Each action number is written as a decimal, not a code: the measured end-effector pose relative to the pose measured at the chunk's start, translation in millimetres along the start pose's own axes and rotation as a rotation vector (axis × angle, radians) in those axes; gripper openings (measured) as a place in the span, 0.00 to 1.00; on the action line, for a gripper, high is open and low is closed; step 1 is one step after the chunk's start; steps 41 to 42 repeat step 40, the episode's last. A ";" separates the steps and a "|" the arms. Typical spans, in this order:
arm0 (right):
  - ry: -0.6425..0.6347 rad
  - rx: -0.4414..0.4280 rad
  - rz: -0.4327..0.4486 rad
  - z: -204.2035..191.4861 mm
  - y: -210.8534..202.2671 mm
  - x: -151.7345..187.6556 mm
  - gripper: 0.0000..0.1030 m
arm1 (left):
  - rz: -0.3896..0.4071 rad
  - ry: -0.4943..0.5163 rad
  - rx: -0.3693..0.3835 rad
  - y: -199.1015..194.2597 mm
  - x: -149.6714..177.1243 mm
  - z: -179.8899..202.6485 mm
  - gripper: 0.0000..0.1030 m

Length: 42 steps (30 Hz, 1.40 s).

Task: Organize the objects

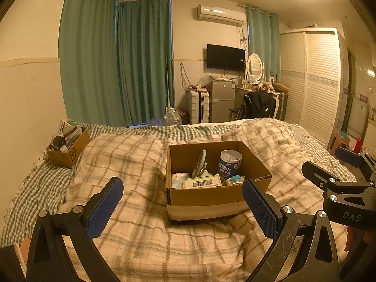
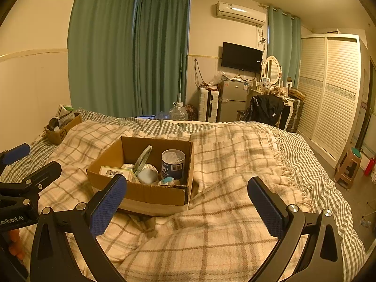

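Observation:
An open cardboard box [image 1: 206, 197] sits on the plaid blanket on the bed; it also shows in the right wrist view [image 2: 155, 195]. It holds a round cotton-swab tub [image 1: 230, 164] [image 2: 172, 163], a small barcode-labelled box [image 1: 202, 181] [image 2: 112, 172], scissors [image 1: 199, 164] [image 2: 142, 159] and some white and blue items. My left gripper [image 1: 182, 202] is open and empty, just short of the box front. My right gripper [image 2: 185, 202] is open and empty, over the blanket to the box's right. Each gripper shows at the edge of the other's view.
A second cardboard box [image 1: 68, 150] [image 2: 61, 129] full of small items sits at the bed's far left by the wall. Beyond the bed are green curtains, a fridge [image 1: 222, 101], a chair with a black jacket [image 2: 265, 110], a wardrobe and a stool [image 2: 349, 166].

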State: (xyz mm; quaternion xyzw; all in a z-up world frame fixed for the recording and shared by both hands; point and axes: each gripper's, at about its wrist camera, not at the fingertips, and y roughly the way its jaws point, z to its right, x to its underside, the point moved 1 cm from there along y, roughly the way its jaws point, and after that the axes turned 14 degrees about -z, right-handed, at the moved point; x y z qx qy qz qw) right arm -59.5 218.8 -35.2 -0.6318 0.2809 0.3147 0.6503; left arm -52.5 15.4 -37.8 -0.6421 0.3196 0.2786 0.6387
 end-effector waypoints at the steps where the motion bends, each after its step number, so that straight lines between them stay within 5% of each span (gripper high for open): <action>1: 0.000 0.000 0.000 0.0 0.1 0.1 1.00 | -0.002 -0.001 -0.003 0.2 0.2 -0.4 1.00; 42: 0.001 0.012 -0.008 3.7 0.2 0.7 1.00 | 0.014 -0.020 0.005 -3.5 -1.7 -2.1 1.00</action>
